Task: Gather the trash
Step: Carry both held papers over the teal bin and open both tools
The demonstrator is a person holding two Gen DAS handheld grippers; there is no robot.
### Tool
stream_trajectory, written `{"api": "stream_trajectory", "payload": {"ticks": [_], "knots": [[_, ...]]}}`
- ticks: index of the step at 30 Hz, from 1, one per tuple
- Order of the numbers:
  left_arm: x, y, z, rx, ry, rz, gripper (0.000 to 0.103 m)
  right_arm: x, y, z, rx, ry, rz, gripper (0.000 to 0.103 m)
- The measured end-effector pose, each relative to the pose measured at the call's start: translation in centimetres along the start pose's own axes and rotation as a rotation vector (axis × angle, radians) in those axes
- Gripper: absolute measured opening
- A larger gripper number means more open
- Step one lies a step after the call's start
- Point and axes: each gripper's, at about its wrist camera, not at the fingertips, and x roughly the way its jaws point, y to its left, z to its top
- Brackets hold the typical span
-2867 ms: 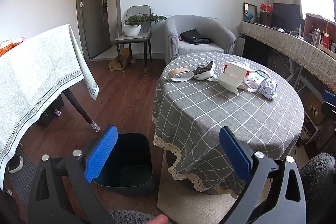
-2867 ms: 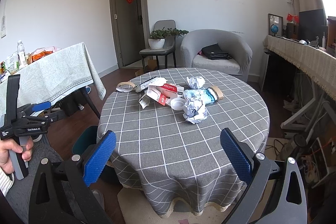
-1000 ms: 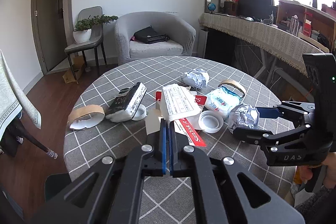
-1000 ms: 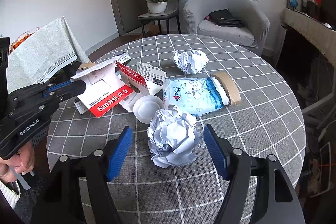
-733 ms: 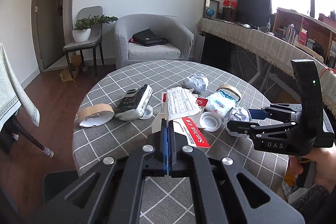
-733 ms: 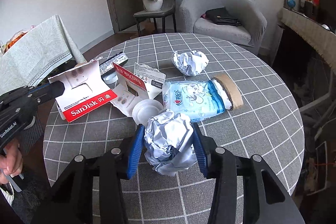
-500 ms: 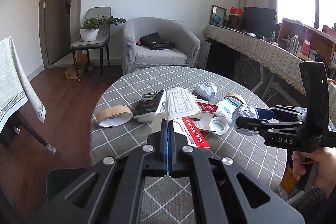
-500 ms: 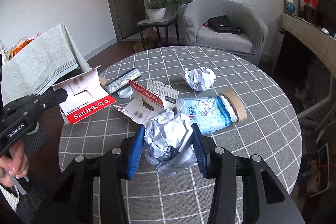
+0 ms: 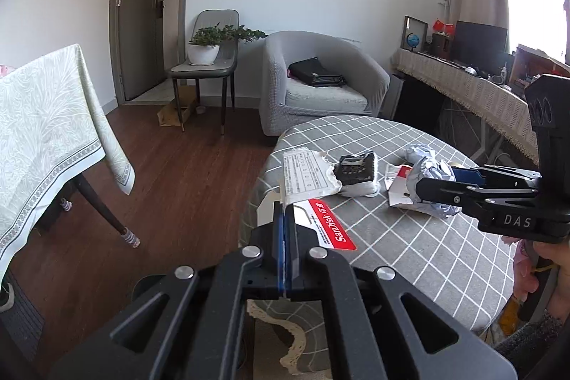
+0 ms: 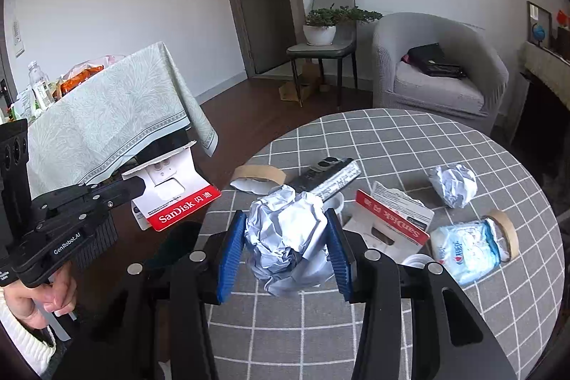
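My left gripper (image 9: 285,230) is clamped fully shut on the edge of a white and red SanDisk cardboard package (image 10: 174,191), which I hold in the air off the left side of the round bench with the grey checked cloth (image 10: 409,138). In the right wrist view the package hangs above the dark wood floor (image 9: 171,173), clear of the cloth. My right gripper (image 10: 285,248) has its blue pads (image 10: 231,248) pressed on both sides of a crumpled ball of white paper (image 10: 288,230), jaws part-way open around it; the ball appears lifted off the cloth, though I cannot be sure from this angle.

On the bench lie a second red and white SanDisk card (image 10: 392,219), a black rectangular box (image 10: 327,180), a brown cardboard tape ring (image 10: 256,177), another crumpled white paper ball (image 10: 452,184), a blue and white plastic wrapper (image 10: 466,248) and a white round lid (image 10: 416,260), the lid just beside the wrapper. A dark bin (image 10: 178,244) shows below the bench edge, between my two grippers in the right wrist view. A person's hand (image 10: 42,298) holds the left gripper's handle.
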Motion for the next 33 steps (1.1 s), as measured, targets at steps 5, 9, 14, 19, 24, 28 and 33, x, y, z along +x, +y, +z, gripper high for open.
{"api": "stream_trajectory", "payload": {"ticks": [5,9,14,19,24,28,33], "knots": [[1.0,3.8,-2.0,-0.034,0.061,0.077,0.001,1.7,3.3,1.1,-0.031,0.006,0.059,0.045],[2.0,6.6,-3.7,-0.063,0.125,0.102,0.001,3.2,6.2,1.4,-0.053,0.022,0.111,0.045],[3.9,10.4,-6.3,-0.137,0.231,0.114,0.001,5.4,9.6,1.4,-0.098,0.062,0.146,0.045],[6.1,12.9,-8.8,-0.201,0.347,0.125,0.001,7.6,11.5,1.3,-0.099,0.102,0.178,0.045],[7.5,14.7,-11.3,-0.217,0.456,0.164,0.001,10.0,12.8,0.9,-0.090,0.160,0.182,0.045],[8.3,16.2,-12.6,-0.218,0.519,0.178,0.001,11.7,13.7,0.5,-0.079,0.196,0.190,0.045],[7.9,17.5,-13.9,-0.220,0.532,0.178,0.017,13.8,14.8,-0.2,-0.081,0.244,0.182,0.045]]}}
